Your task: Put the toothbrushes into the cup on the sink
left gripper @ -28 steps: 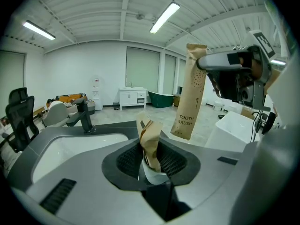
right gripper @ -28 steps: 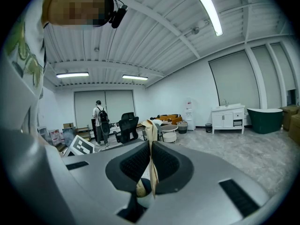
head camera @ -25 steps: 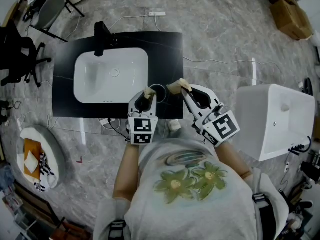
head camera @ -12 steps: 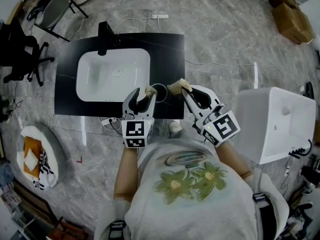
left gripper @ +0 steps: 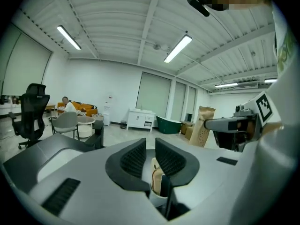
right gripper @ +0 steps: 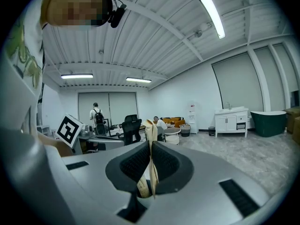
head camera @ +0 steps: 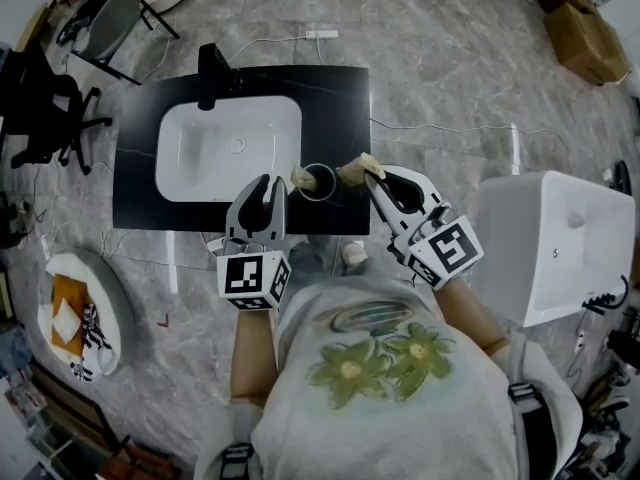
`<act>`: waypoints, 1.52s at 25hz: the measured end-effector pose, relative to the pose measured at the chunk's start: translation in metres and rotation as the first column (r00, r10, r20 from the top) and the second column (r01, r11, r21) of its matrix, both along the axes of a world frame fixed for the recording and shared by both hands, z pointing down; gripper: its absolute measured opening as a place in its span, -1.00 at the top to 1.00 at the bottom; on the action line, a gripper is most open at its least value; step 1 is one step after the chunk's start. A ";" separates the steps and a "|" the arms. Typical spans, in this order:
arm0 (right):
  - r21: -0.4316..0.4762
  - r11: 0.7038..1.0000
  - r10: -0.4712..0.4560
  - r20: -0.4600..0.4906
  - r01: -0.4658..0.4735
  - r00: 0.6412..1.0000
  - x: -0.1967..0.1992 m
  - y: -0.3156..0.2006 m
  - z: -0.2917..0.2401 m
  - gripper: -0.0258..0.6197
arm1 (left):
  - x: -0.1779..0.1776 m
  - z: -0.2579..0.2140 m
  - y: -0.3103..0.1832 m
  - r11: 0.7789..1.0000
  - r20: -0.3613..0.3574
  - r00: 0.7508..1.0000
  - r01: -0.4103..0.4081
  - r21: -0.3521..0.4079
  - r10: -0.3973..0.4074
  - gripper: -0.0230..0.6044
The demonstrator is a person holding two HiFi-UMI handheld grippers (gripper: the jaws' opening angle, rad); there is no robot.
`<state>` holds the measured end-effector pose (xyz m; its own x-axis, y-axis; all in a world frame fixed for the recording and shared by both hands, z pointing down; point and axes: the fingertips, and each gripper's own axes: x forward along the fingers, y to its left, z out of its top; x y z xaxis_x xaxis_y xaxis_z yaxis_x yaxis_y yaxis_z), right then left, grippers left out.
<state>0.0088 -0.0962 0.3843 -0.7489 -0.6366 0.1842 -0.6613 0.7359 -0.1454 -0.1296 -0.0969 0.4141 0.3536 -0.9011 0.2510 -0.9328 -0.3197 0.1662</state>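
Observation:
A white cup (head camera: 320, 181) stands on the black counter (head camera: 340, 98), right of the white sink basin (head camera: 200, 153). A beige toothbrush (head camera: 300, 178) leans in the cup. My left gripper (head camera: 270, 184) sits just left of and nearer than the cup, apart from it. Its jaws are closing and nothing is pressed between them. In the left gripper view the cup (left gripper: 157, 198) and its toothbrush (left gripper: 157, 172) show beyond the left gripper (left gripper: 151, 148). My right gripper (head camera: 368, 180) is shut on a second beige toothbrush (head camera: 355, 171), just right of the cup. That toothbrush (right gripper: 151, 135) stands upright in the right gripper (right gripper: 151, 156).
A black faucet (head camera: 208, 73) stands at the basin's far left. A white tub (head camera: 545, 243) sits on the floor to the right. An office chair (head camera: 40, 108) and a round tray (head camera: 75, 313) are at the left. Cables lie around the counter.
My left gripper let go of its toothbrush, which stays in the cup, and drew back toward the person and leftward. The right gripper has barely moved.

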 end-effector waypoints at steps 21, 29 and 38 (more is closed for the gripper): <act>-0.003 1.000 -0.027 0.022 0.027 0.999 -0.015 0.005 0.000 0.78 | 0.008 -0.003 0.025 0.996 0.044 0.995 -0.087 -0.022 0.088 0.87; -0.004 0.999 -0.032 0.023 0.032 0.999 -0.029 -0.004 0.001 0.78 | -0.006 -0.002 0.022 0.997 0.045 0.996 -0.075 -0.032 0.077 0.87; -0.015 1.000 -0.024 0.016 0.024 1.000 -0.036 -0.009 0.006 0.78 | -0.009 -0.005 0.011 0.995 0.048 0.994 -0.094 -0.026 0.096 0.87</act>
